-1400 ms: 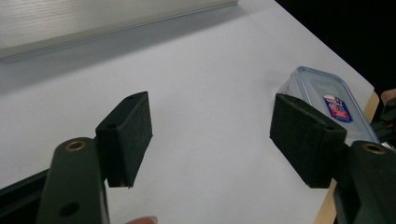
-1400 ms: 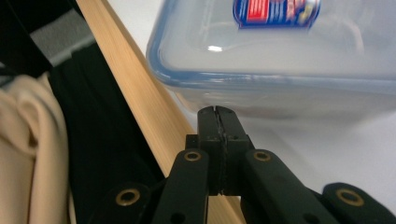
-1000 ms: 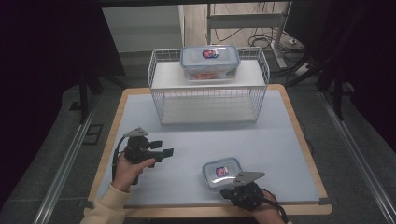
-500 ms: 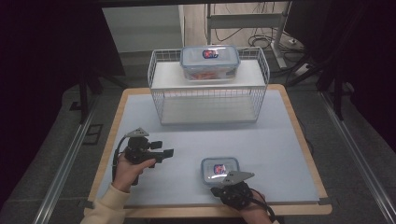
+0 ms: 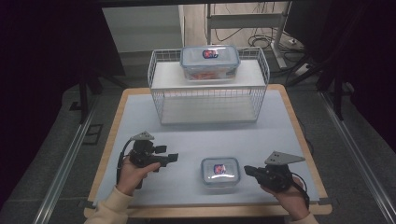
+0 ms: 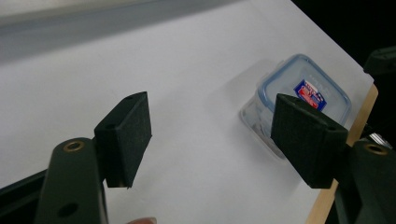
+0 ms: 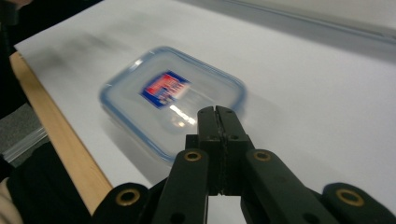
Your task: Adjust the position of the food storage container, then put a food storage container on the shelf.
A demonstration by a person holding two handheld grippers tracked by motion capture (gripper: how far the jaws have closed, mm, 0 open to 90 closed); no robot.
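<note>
meanwhile, a small lidded box (image 5: 220, 171) sits free near the table's (image 5: 196, 140) front edge — right gripper (image 5: 248, 171) pressed together just beside it, left gripper (image 5: 173, 157) spread wide and empty, likely poised for a two-sided grab.

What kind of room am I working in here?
Most likely a lab or recording studio, not a kitchen: a lone table with a pale mat, dark curtained surroundings, floor rails, and loose cables behind it. A wire rack and lidded containers look staged.
</note>
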